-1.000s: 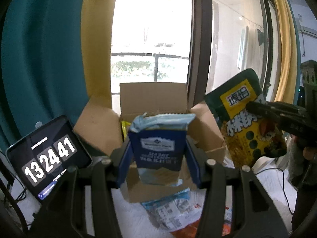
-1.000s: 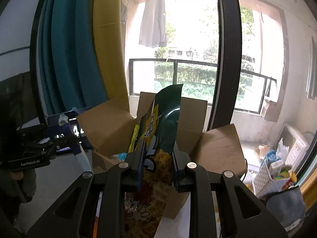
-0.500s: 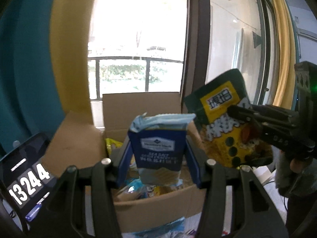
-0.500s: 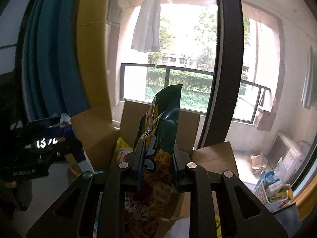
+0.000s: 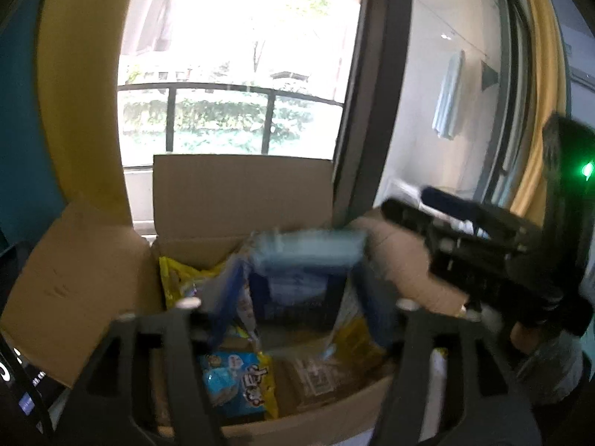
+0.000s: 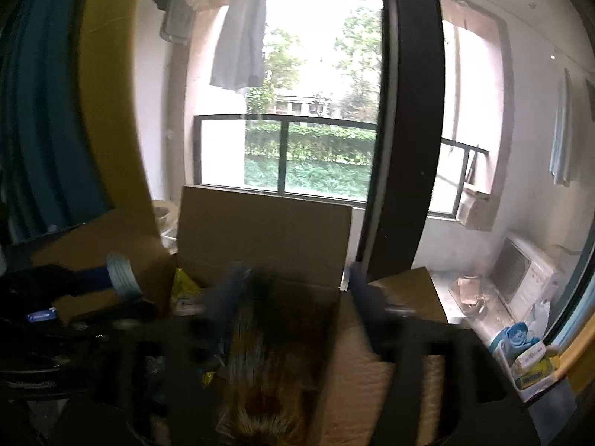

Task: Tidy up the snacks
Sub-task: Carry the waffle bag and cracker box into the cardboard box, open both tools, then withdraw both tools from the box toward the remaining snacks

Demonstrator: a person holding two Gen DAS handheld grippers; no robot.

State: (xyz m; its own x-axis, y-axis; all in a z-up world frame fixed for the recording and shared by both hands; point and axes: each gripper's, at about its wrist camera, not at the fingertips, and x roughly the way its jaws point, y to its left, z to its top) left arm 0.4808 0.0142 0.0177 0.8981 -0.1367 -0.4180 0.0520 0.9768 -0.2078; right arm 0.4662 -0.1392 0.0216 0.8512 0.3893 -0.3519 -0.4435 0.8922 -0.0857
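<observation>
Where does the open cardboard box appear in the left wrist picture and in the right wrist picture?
Left wrist view: cardboard box fills the lower centre, its inside with snack packets visible.
Right wrist view: cardboard box sits at lower centre, back flap upright.
Shared landmark: the dark window frame post right of the box.

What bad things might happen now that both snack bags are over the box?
1. The blue packet sits blurred between the left gripper, whose jaws have just been opening; it may tip and land crooked on the snacks already inside the cardboard box.
2. The green-and-yellow bag is slipping from the right gripper, which has also just been opening, close to the box's right flap; it might catch there.
3. The two grippers are close together and might bump.
</observation>
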